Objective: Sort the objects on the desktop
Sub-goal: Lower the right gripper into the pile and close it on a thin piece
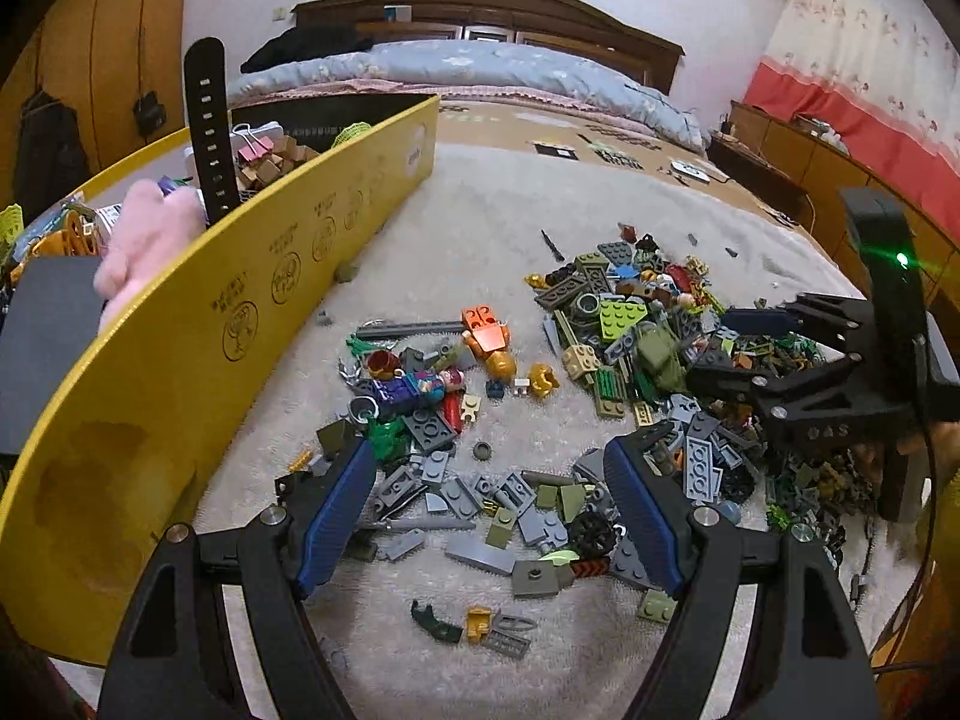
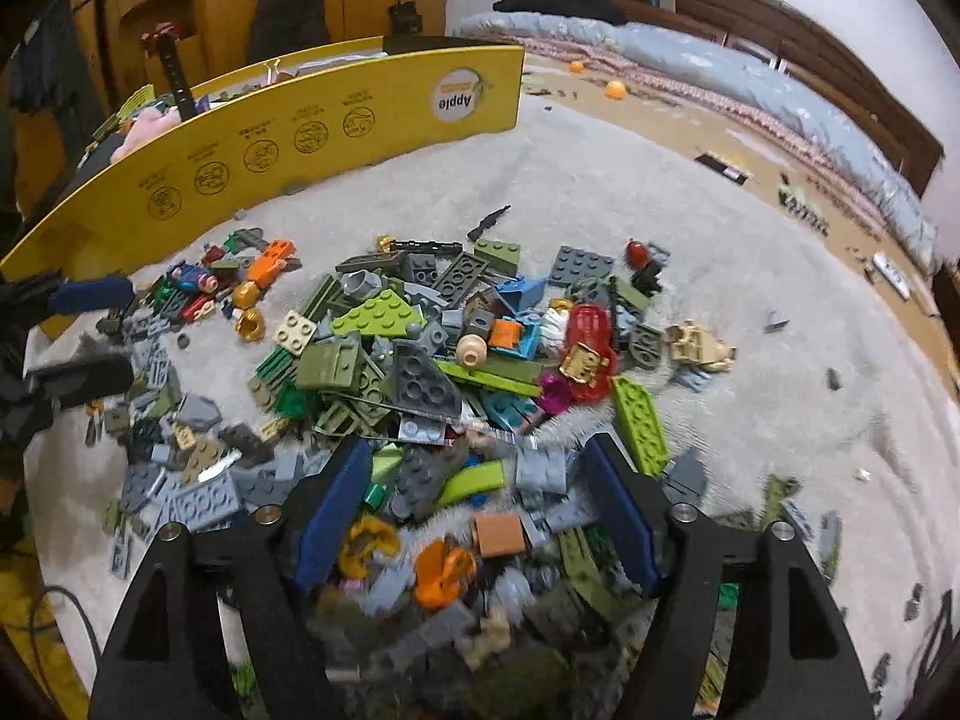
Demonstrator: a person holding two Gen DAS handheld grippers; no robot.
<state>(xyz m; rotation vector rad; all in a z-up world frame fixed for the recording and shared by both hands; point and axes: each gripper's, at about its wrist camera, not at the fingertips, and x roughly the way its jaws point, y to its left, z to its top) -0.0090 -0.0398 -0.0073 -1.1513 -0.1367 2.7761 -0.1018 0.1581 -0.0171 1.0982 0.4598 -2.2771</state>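
A heap of small toy bricks [image 1: 630, 324] in grey, green and orange lies on a grey-white carpet [image 1: 480, 222]. My left gripper [image 1: 489, 462] is open and empty, low over scattered grey plates [image 1: 456, 492]. My right gripper [image 2: 474, 468] is open and empty, low over the near side of the heap [image 2: 420, 354]. The right gripper also shows in the left wrist view [image 1: 729, 348], open over the heap's right side. The left gripper shows at the left edge of the right wrist view [image 2: 90, 330].
A yellow cardboard box [image 1: 198, 324] stands along the left, holding a pink plush [image 1: 150, 240], a black watch strap [image 1: 210, 132] and clips. Its wall also shows in the right wrist view [image 2: 300, 132]. A bed [image 1: 480, 72] stands behind. Two orange balls [image 2: 615, 89] lie on the floor.
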